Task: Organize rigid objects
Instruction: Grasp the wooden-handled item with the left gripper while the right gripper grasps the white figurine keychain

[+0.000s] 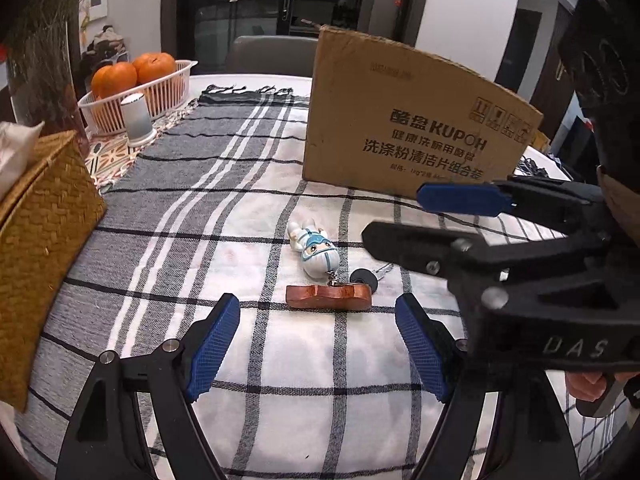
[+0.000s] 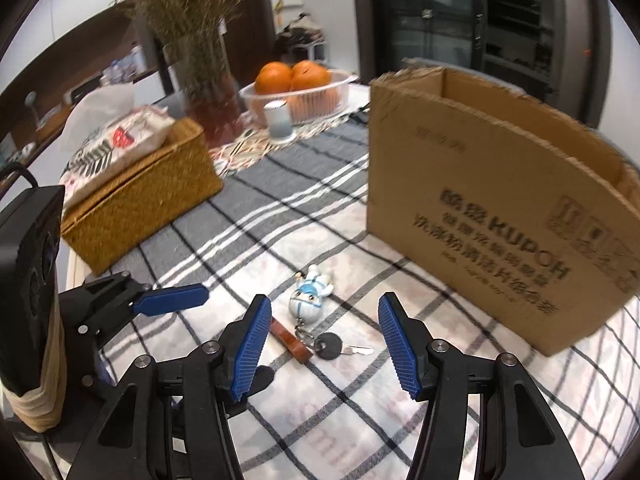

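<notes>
Both grippers empty, jaws spread. Left gripper (image 1: 318, 354) and right gripper (image 2: 324, 346) angle down at the keychain bunch on the checked tablecloth (image 1: 280, 400): astronaut figurine (image 1: 316, 250), wooden fob (image 1: 329, 298), black-headed key (image 2: 331, 346), all linked by one ring and lying just in front of the cardboard box (image 1: 404, 120). Box is open-topped, likely the drop target, hence the bunch sitting close to its front wall. Right gripper's jaws bracket the key and ring, so it looks better lined up for the pick. Wicker tissue box (image 2: 140, 196) and orange basket (image 2: 296, 92) sit well apart toward the far side.
</notes>
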{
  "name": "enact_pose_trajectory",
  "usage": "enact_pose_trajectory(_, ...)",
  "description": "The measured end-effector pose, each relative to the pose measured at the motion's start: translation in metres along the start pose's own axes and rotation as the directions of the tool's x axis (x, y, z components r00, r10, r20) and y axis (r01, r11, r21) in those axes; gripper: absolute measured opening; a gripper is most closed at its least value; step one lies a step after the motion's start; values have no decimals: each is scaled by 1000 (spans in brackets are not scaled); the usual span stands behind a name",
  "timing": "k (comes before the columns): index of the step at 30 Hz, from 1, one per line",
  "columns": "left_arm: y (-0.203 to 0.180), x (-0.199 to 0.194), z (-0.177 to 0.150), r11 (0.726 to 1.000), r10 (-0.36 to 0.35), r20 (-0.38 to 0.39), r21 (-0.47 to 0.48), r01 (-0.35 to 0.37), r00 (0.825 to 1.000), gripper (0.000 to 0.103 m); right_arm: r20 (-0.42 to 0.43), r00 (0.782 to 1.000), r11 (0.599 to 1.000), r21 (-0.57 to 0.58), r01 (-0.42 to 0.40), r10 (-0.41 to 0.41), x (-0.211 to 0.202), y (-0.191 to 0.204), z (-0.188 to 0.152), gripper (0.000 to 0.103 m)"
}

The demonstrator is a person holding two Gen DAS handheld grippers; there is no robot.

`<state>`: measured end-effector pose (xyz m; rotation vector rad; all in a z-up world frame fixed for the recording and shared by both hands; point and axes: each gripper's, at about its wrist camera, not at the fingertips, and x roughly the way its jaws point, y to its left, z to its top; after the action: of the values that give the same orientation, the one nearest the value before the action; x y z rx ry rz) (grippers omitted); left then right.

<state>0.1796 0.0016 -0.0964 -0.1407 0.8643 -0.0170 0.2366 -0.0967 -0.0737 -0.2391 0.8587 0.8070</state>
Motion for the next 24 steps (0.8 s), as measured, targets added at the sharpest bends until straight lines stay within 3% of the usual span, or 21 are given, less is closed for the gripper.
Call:
enact_pose_trajectory(11,7,29,6,999,-17,-69,-30,15,997,74,-105,989,994,2,-108,108,44,-9,8,56)
enact_pose_trajectory(24,5,38,8,1000,-24,-50,12,25,998,67,-197,966,986,60,-156,165,77,-5,2,36)
